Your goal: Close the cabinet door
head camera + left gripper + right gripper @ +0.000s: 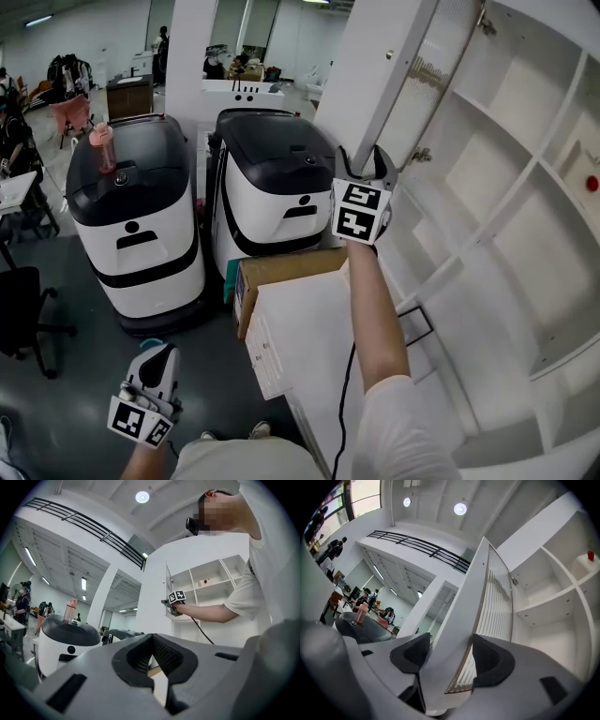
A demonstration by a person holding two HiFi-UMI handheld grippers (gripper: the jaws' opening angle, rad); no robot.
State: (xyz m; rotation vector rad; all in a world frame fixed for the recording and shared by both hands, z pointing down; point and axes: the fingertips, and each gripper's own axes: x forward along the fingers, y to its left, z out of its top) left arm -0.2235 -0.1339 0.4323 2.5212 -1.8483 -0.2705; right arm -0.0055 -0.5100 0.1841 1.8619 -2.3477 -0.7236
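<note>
In the head view the door (394, 66) stands wide open, swung out from the white cabinet (525, 187) on the right, its edge turned toward the viewer. The right gripper (367, 167) is raised on an outstretched arm to the door's lower edge. The left gripper (159, 356) hangs low on the near left over the grey floor (56, 375), taking no part. Below the door is a white counter (309, 328), with a cardboard box (281, 272) just beyond it. Two black-and-white machines (141, 216) stand on the left, and a pink bottle (101, 145) stands on the farther-left one. People and desks are far back in the room.

In the left gripper view its pads (140, 656) meet at the tips with nothing between them. Past them, the right gripper is up at the cabinet front.

In the right gripper view the door's edge (473, 606) runs between the jaws. One pad (412, 656) lies on the plain outer face and the other on the ribbed inner face, and both appear to press on it: a grip on the door at medium width. Open shelves show on the right, and a high white hall with ceiling lights beyond.

The step looks to be the start of the swing, with the door gripped but not yet near its frame. The next move should carry the edge in an arc about the hinges toward the shelves. The jaws should let go before the inner one gets caught between door and cabinet, and a push on the outer face can finish the closing.
</note>
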